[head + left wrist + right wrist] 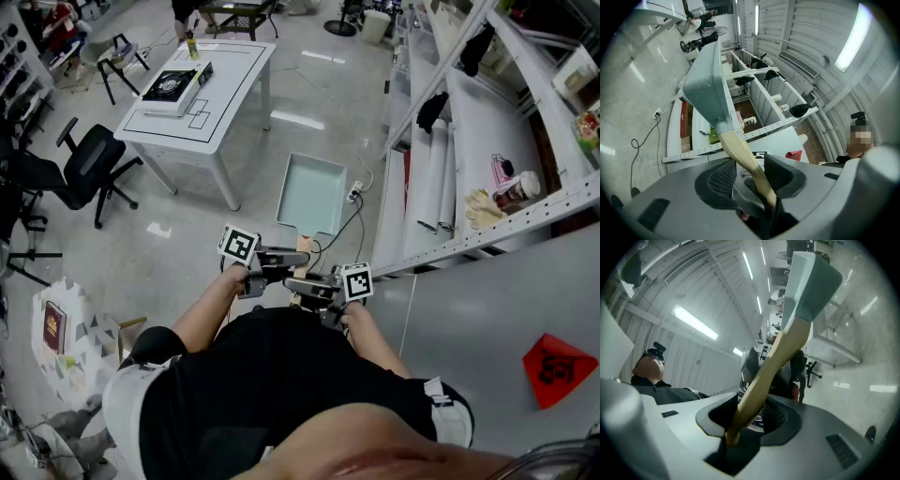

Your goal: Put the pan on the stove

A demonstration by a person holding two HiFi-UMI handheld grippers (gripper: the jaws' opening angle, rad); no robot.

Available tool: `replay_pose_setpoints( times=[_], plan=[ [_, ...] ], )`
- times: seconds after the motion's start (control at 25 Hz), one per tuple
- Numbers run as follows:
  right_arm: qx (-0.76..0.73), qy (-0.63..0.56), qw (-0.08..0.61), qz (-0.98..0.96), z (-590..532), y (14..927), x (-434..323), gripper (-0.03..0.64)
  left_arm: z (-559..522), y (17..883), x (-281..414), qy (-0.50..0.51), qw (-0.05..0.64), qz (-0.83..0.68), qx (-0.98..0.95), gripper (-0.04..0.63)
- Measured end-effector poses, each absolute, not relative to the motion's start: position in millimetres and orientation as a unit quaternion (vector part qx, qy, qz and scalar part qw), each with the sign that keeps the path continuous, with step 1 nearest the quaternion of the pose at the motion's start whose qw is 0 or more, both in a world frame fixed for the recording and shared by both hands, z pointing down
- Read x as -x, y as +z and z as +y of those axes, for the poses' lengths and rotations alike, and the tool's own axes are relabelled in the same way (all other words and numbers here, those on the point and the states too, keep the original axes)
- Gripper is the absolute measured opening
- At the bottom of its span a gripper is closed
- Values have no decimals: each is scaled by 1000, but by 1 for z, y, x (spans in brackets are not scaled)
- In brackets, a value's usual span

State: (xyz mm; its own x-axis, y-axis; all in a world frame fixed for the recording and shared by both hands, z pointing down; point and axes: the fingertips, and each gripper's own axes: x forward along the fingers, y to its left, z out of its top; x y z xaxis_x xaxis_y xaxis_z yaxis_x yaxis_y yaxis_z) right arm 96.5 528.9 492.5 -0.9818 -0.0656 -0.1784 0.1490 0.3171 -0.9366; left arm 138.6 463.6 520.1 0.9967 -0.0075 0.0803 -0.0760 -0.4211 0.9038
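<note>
Flanking held pan [312,192]: shelving [466,127], table [236,82]

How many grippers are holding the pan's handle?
2. The left gripper grips the handle close to the pan; the right gripper grips the handle's end.

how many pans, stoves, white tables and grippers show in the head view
pan: 1
stove: 1
white table: 1
grippers: 2 (left gripper, right gripper)
total: 5
</note>
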Motion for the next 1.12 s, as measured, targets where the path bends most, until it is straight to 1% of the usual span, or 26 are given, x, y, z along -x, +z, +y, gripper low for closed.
replay_pose_setpoints(
  times=[0.04,0.08,0.12,0.16,0.2,0.28,0.32,0.36,0.52,0.68,0.92,1.12],
  plan=[
    [-24,-574,94,813,532,491,-93,153,477,514,-139,12,600,-18,-799,193],
    [-23,-564,95,820,534,490,-89,153,488,508,-138,-1,646,-10,-763,193],
    [-22,-555,95,826,537,489,-85,153,496,504,-137,-6,668,-4,-744,192],
    [-21,-550,96,829,540,488,-83,153,499,502,-135,-5,667,0,-745,193],
    [-20,-551,98,829,543,486,-82,153,499,501,-133,3,641,1,-767,192],
    [-17,-560,104,822,549,484,-82,153,491,503,-130,30,550,0,-834,192],
    [-14,-563,106,819,553,483,-83,153,491,504,-130,39,521,-1,-852,192],
    [-13,-566,107,817,556,482,-84,153,492,504,-130,42,511,-1,-859,193],
    [-15,-563,107,819,568,479,-85,156,506,501,-132,43,512,2,-858,193],
    [-18,-559,91,824,576,480,-86,158,517,498,-135,42,523,7,-851,195],
    [-31,-546,99,832,576,478,-99,158,515,504,-143,48,519,-12,-853,196],
    [-43,-563,113,817,576,478,-113,161,513,506,-157,47,518,-21,-854,198]
  ],
)
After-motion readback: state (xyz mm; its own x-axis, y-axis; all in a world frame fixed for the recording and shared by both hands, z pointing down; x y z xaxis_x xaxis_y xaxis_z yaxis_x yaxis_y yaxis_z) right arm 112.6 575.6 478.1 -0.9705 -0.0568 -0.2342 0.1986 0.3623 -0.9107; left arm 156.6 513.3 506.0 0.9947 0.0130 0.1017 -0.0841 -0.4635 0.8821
